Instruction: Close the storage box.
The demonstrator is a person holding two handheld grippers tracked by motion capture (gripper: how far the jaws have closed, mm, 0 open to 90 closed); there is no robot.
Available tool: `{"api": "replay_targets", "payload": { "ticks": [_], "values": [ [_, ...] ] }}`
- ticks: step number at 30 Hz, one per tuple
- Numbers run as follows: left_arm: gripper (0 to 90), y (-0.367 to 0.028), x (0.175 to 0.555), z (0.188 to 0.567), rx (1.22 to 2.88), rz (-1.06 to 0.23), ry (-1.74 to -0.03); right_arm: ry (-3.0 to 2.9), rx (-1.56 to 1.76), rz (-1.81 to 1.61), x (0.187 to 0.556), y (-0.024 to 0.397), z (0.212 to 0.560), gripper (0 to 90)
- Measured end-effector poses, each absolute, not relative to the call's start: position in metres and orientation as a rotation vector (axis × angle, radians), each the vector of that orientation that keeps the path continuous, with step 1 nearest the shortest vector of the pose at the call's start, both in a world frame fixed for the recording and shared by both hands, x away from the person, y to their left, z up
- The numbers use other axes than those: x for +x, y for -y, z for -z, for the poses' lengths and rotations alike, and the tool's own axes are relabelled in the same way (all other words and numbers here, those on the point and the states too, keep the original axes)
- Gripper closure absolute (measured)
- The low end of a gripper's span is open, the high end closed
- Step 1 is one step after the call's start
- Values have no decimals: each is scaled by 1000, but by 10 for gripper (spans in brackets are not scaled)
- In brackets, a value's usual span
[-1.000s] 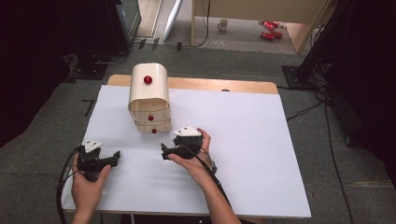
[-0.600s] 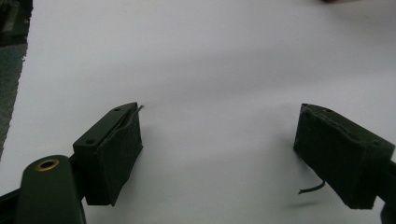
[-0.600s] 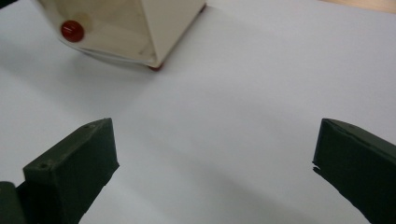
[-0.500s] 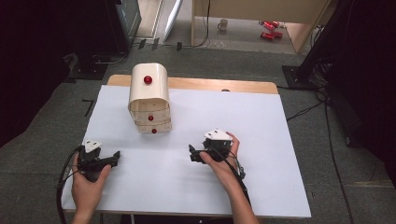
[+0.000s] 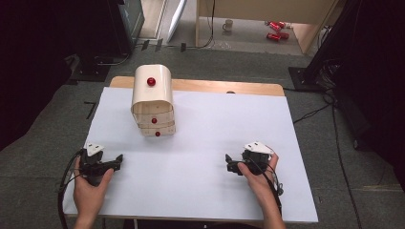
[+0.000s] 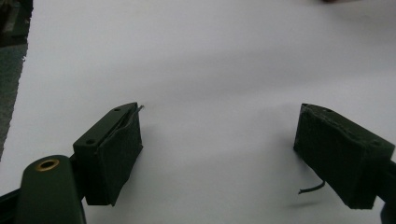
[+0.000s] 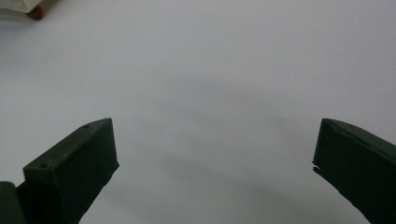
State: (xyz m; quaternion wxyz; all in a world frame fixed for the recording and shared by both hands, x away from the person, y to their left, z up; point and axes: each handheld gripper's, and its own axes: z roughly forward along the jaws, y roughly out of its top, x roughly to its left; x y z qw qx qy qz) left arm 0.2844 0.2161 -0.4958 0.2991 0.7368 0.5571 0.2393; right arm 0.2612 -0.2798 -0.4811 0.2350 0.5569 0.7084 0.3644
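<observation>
the right claw (image 5: 230, 166) rests low over the near right part of the white tabletop (image 5: 215, 138), its jaws spread wide with nothing between them; in the right gripper view the right claw (image 7: 212, 158) frames bare white surface, with a red knob (image 7: 35, 13) of the drawer box at the top left corner. the person's right hand (image 5: 258, 174) grips its body, a cable trailing back along the wrist. the left claw (image 5: 116, 161) sits near the front left corner of the tabletop, its jaws likewise wide apart and holding nothing; in the left gripper view the left claw (image 6: 219, 149) shows padded faces with a short loose wire hanging from one of them. the left hand (image 5: 88, 183) wraps it from behind. well apart from both claws, toward the far left of the tabletop, stands a small cream drawer box (image 5: 153, 100) with a rounded top and three red knobs, its lower drawers stepping out slightly toward the person. beyond the tabletop, grey carpet (image 5: 229, 67) carries cables, a mug (image 5: 228, 25) and red cans (image 5: 273, 29).
</observation>
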Motion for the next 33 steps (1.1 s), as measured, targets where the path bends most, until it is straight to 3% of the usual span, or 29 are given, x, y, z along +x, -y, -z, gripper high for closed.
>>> {"api": "replay_targets", "payload": {
  "ticks": [22, 33],
  "values": [
    [150, -216, 284, 496, 1956, -637, -1479, -1810, 1715, -852, 219, 371, 502, 0],
    [150, -216, 284, 496, 1956, -637, -1479, -1835, 1697, -784, 217, 370, 505, 0]
  ]
}}
